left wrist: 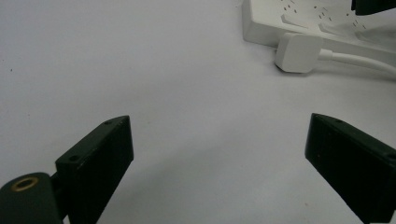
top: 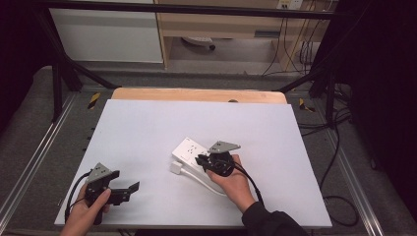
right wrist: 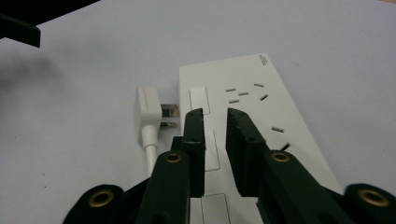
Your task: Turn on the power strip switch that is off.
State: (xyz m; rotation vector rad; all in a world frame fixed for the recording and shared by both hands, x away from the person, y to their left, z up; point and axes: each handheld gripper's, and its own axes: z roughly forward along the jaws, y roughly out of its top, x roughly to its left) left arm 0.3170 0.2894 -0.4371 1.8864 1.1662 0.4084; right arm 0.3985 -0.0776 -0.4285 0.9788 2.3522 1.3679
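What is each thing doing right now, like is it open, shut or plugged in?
Plug: unplugged, lying on the table beside the power strip, prongs bare.
Power strip: flat on the table, nothing in the sockets that show.
Left gripper: open wide, nothing between the jaws.
Right gripper: over the power strip, jaws a narrow gap apart, nothing between them.

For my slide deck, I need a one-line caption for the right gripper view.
Right gripper poised over a white power strip, jaws slightly apart, unplugged white plug lying beside it.

Smooth white plastic power strip (right wrist: 243, 107)
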